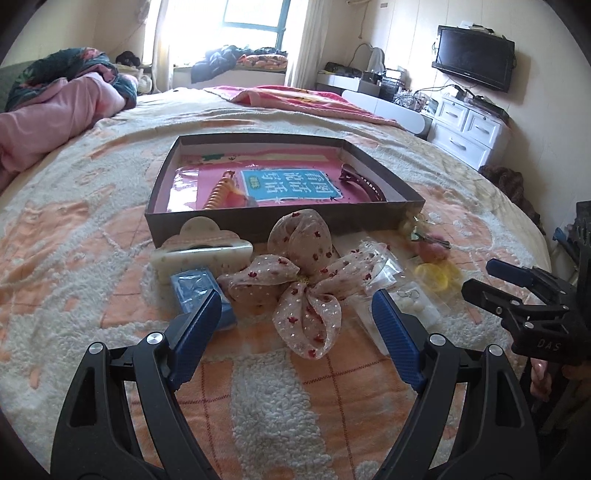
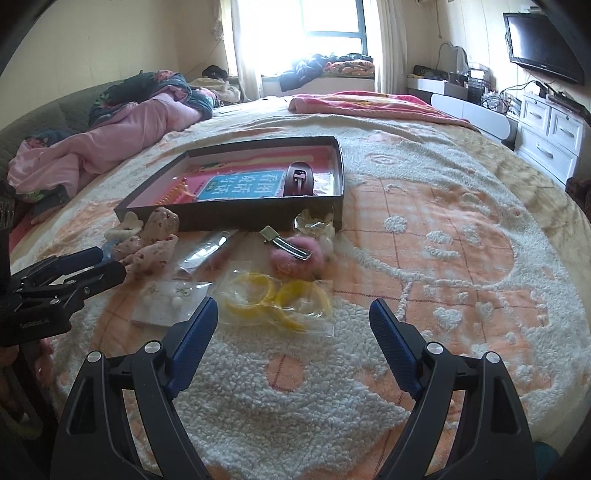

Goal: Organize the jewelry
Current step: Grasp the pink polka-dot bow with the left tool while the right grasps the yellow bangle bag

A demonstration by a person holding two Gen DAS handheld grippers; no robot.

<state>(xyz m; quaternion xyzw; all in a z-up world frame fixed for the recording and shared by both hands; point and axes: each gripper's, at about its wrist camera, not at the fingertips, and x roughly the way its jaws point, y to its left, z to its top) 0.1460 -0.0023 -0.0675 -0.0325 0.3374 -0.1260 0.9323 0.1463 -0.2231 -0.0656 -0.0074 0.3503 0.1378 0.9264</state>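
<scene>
One box [image 1: 280,221] on the bed [image 1: 280,398] holds two clips, perhaps more. One bow [image 1: 299,280] lies at twelve o'clock between the released left hand-held gripper [image 1: 297,315] fingers; the right hand-held gripper [image 2: 293,321] is released too.

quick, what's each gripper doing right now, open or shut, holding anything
Left gripper: open, holding nothing, fingers either side of the fabric bow.
Right gripper: open, holding nothing, just short of the yellow hair ties.

daylight from window [image 2: 325,22] | blown-out glare | fisheye-bent, dark corners | sharp
</scene>
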